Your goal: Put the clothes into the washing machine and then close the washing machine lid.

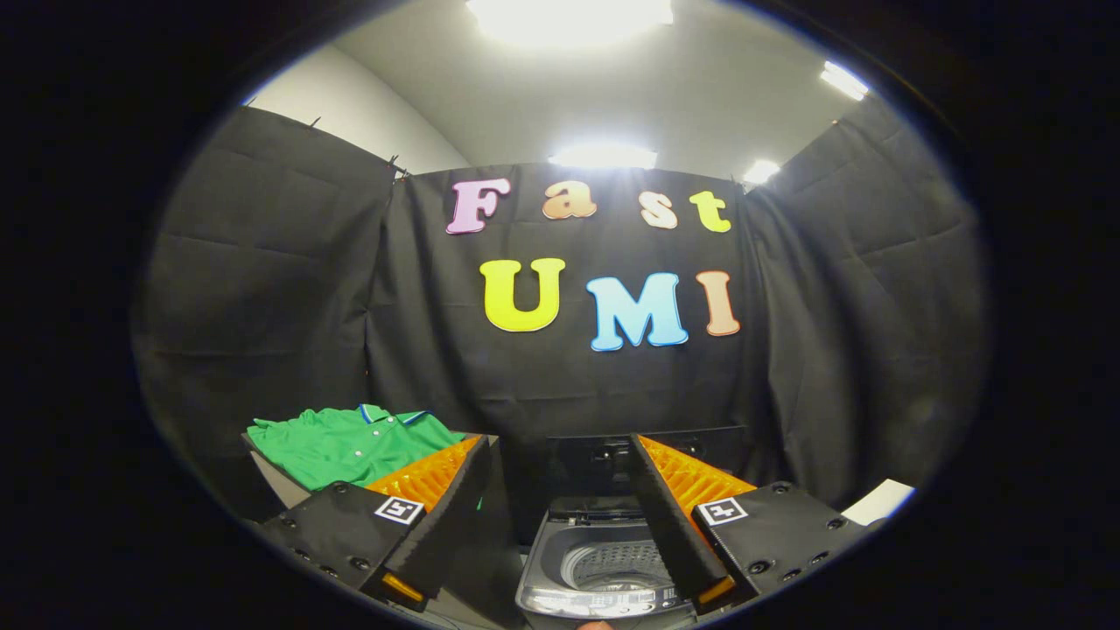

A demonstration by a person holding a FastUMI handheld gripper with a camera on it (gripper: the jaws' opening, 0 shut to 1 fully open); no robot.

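Although nothing has yet been picked up, the green shirt point(350, 444) is seen lying crumpled on a raised surface beyond the left finger, its collar turned toward the booth wall. The gripper point(556, 455) is held wide open and empty, its fingers spread to either side of the washing machine point(599, 560), whose lid is raised and whose drum is exposed just below. A leftward swing is judged to be needed before any grasp can be made

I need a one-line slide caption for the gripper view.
Open claw above the washing machine, lid up; green shirt lies beside it.
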